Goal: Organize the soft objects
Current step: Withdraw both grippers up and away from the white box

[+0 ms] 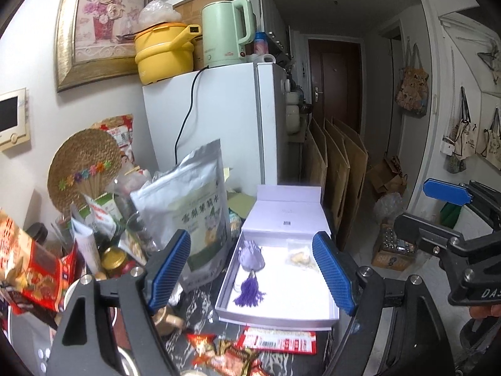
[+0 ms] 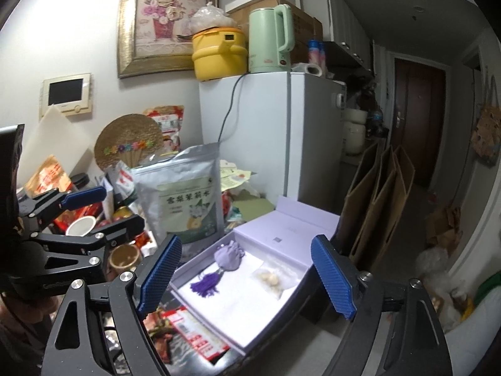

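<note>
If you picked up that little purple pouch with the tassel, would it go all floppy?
Probably yes. The purple pouch looks like gathered cloth, so it should squash rather than hold its shape. Its tassel is loose threads and would likely dangle. It looks small and light, lying flat in the open box, so it should not roll.

dark marbled table [image 1: 200, 300], crowded. open lilac box [image 1: 238, 269] at the right edge; silver pouch [image 1: 194, 206] upright just left of it; red packet [image 1: 278, 341] in front of the box; jars, cups and snack bags fill the left side.
</note>
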The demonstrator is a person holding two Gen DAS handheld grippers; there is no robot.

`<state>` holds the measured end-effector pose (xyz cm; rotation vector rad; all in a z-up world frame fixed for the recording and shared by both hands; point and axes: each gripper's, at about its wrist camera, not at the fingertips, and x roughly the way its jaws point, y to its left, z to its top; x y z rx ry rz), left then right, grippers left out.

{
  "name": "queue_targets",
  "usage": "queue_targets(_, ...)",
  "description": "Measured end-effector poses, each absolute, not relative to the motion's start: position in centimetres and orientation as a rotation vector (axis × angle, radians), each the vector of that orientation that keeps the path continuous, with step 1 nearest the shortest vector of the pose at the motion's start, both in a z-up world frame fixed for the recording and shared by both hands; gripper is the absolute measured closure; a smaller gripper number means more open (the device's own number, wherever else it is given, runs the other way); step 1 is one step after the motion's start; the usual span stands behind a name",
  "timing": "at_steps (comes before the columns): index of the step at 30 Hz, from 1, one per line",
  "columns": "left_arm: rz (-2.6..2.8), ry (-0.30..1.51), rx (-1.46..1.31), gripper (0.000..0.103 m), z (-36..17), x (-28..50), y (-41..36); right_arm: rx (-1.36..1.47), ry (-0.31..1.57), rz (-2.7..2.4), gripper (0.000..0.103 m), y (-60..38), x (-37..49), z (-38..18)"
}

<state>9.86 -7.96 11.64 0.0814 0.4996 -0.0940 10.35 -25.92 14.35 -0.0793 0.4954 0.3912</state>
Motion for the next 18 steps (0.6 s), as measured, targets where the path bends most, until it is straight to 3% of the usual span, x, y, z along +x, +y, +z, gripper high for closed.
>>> queue_targets(2, -0.086, 0.504, 0.084, 0.023, 11.3, 8.8, -7.7, -0.097, 0.499, 0.386, 0.012, -25.6, 9.4, 14.1)
queue_targets(18, -0.046, 0.558, 0.078, 0.023, 7.8, 1.6, -5.8, -0.113, 0.549, 0.449, 0.012, -22.9, 2.9, 9.9)
